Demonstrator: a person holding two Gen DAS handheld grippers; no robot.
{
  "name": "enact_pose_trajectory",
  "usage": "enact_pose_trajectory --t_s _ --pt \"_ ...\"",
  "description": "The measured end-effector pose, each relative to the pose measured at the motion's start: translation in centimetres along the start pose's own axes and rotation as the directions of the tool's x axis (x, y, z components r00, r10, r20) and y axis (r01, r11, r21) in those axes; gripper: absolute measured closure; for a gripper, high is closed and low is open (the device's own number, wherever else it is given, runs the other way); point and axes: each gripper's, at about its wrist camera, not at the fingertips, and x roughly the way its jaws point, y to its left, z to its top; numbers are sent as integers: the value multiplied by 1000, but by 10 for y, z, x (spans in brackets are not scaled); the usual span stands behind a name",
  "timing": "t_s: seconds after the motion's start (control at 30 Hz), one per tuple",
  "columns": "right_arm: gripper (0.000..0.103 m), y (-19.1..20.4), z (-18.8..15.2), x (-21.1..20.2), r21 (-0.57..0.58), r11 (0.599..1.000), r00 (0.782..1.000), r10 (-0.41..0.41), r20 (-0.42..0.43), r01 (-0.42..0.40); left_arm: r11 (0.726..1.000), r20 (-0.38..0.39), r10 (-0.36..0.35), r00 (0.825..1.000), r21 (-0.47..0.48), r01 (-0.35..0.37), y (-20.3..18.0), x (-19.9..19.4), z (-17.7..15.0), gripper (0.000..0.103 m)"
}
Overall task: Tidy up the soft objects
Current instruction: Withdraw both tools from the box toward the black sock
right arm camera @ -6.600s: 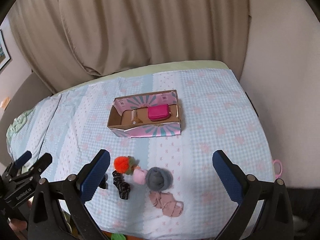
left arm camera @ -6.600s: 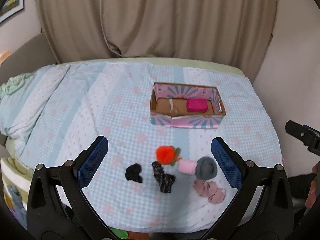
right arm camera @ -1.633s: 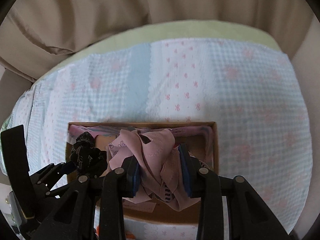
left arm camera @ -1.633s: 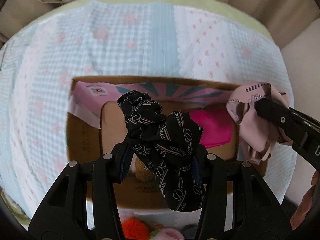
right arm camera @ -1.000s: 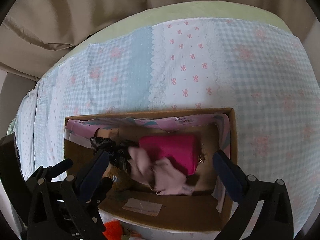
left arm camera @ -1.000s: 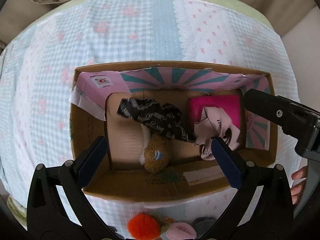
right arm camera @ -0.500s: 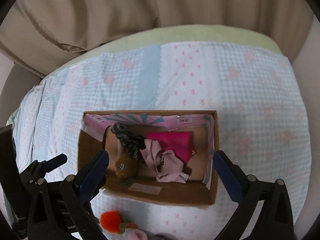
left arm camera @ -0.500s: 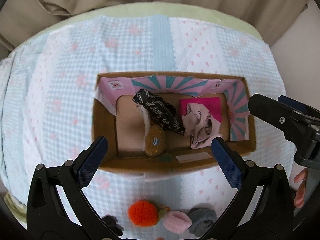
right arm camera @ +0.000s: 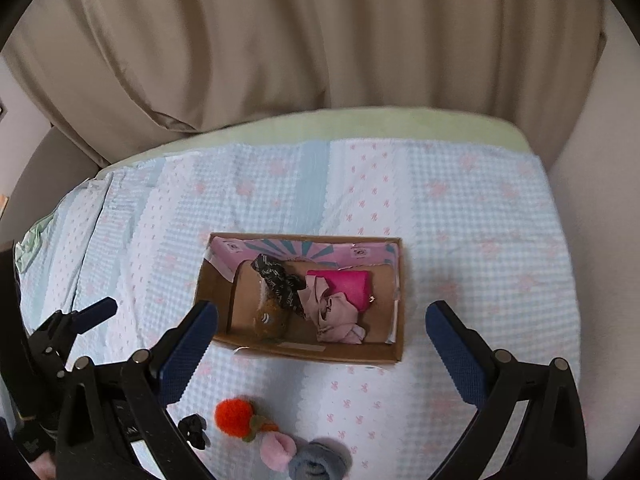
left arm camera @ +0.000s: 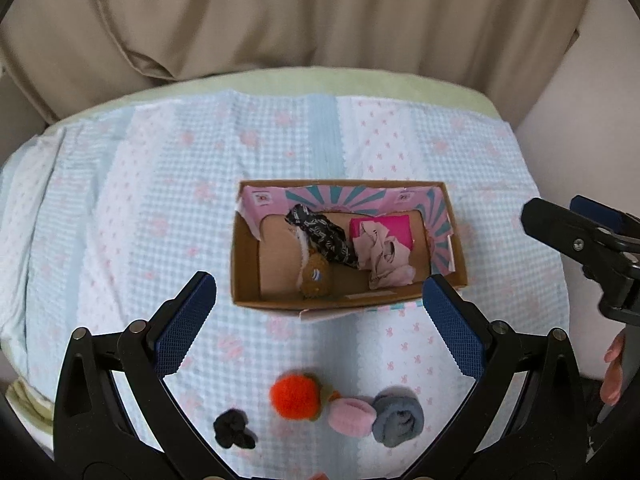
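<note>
Soft objects lie in two groups on a bed covered by a pale blue and pink checked blanket [left arm camera: 160,208]. The first group sits inside an open cardboard box [left arm camera: 246,264] with a pink and teal lining: a black patterned cloth [left arm camera: 324,236] lies diagonally near the middle, a crumpled pale pink cloth [left arm camera: 380,254] is just to its right and partly overlaps a bright pink pouch [left arm camera: 386,228] at the back right, and a small brown plush toy [left arm camera: 315,280] rests against the front wall, touching the black cloth.

The second group lies on the blanket in front of the box, in a rough row: a small black scrunchie [left arm camera: 233,429] at the left, an orange pompom [left arm camera: 294,396], a pink roll [left arm camera: 352,416] and a grey roll [left arm camera: 398,416], the last three touching one another.

The left gripper [left arm camera: 320,320] hangs above this row with its blue-padded fingers spread wide and nothing between them. The right gripper [right arm camera: 320,344] is likewise spread wide and empty, framing the box from the near side. Part of a hand [left arm camera: 614,368] shows at the right edge of the left wrist view. A beige curtain [left arm camera: 300,12] hangs behind the bed.
</note>
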Motion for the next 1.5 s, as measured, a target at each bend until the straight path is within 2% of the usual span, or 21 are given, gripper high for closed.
enact_pose_trajectory --t_s 0.17,0.4,0.6,0.77,1.13,1.33,1.5 --pt "0 3 -16 -42 10 1000 999 24 44 -24 999 77 26 997 -40 -23 9 -42 -24 0" --pt "0 12 -48 -95 -20 1000 991 -8 133 11 993 144 76 987 -95 -62 33 -96 -66 0" --pt "0 17 -81 -117 -31 1000 986 8 166 -3 982 169 135 976 -156 -109 62 -121 -104 0" --pt "0 24 -115 -121 -19 1000 982 9 188 -6 976 171 128 977 -199 -93 89 -126 -138 0" --pt "0 68 -205 -93 13 999 980 -49 195 47 986 120 46 992 -162 -26 143 -90 -228 0" --pt "0 86 -256 -60 41 995 975 -100 197 94 996 91 4 996 -88 4 151 -44 -272 1" --pt "0 82 -294 -20 61 987 969 -156 191 147 1000 62 -23 998 7 22 144 6 -305 1"
